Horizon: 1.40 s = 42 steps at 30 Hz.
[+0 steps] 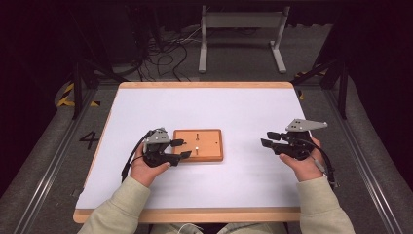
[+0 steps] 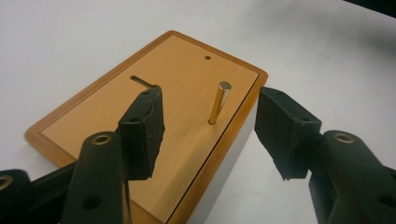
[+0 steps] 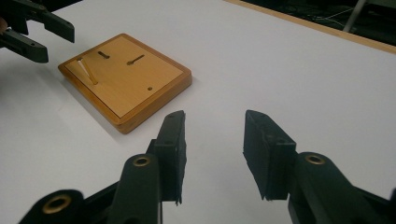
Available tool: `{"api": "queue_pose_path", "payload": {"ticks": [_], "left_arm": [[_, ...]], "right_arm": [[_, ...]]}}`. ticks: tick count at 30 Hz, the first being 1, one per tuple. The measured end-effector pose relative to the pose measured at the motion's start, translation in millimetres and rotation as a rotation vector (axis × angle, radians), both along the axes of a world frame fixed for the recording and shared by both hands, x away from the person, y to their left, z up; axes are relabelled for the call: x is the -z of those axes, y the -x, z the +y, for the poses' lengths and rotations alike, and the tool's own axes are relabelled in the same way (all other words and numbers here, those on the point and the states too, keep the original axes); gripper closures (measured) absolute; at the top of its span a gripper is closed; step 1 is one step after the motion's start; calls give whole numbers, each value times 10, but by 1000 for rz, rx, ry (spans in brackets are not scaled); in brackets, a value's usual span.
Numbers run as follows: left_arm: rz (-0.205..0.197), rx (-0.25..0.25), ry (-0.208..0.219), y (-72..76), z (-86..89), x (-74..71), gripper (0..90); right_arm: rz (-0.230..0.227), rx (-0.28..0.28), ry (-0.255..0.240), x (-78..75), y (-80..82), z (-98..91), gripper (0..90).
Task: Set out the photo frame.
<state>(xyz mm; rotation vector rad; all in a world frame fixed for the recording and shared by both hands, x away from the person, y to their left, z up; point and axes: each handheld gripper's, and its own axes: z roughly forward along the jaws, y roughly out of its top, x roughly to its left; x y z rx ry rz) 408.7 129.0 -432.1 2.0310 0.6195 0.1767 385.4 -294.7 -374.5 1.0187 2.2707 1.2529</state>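
Left hand-held gripper [image 1: 181,149] is held at the wooden board's left edge; right hand-held gripper [image 1: 267,138] is kept well apart.

The left jaws are seen released, empty, straddling the board [image 2: 140,121] edge near an upright brass pin [image 2: 218,103]. The right jaws are likewise parted, nothing grasped, levelled over the white surface [image 1: 243,109]. The board is noted as rectangular, smooth, rounded-cornered, with slots and a small hole, lying flat near the surface's middle.

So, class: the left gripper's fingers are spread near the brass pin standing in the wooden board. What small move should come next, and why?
Probably ease the left gripper forward until the brass pin sits between its fingers. The pin stands upright in the wooden board, ahead of the open fingers, untouched.
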Motion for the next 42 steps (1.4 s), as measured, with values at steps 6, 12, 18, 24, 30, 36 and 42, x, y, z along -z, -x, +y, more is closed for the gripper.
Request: {"api": "queue_pose_path", "payload": {"ticks": [6, 12, 18, 24, 30, 36, 42], "left_arm": [[-5, -5, -22, -27, -124, 77, 487], [-17, 7, -34, -52, -222, 124, 560], [-18, 19, -46, -91, -308, 164, 627], [-63, 41, -87, -108, -374, 177, 829], [-119, 69, -126, -81, -393, 173, 835], [-149, 80, -141, -63, -397, 177, 836], [-203, 91, -163, -29, -402, 187, 836]], "right_arm": [[5, 19, -8, 7, 13, -41, 598], [10, 25, -10, 26, 5, -56, 598], [11, 25, -6, 39, 1, -43, 598], [18, 23, -2, 63, -9, -38, 598], [16, 21, -3, 61, -6, -32, 598], [18, 18, -2, 65, -10, -28, 597], [20, 13, 1, 66, -8, -10, 596]]}}
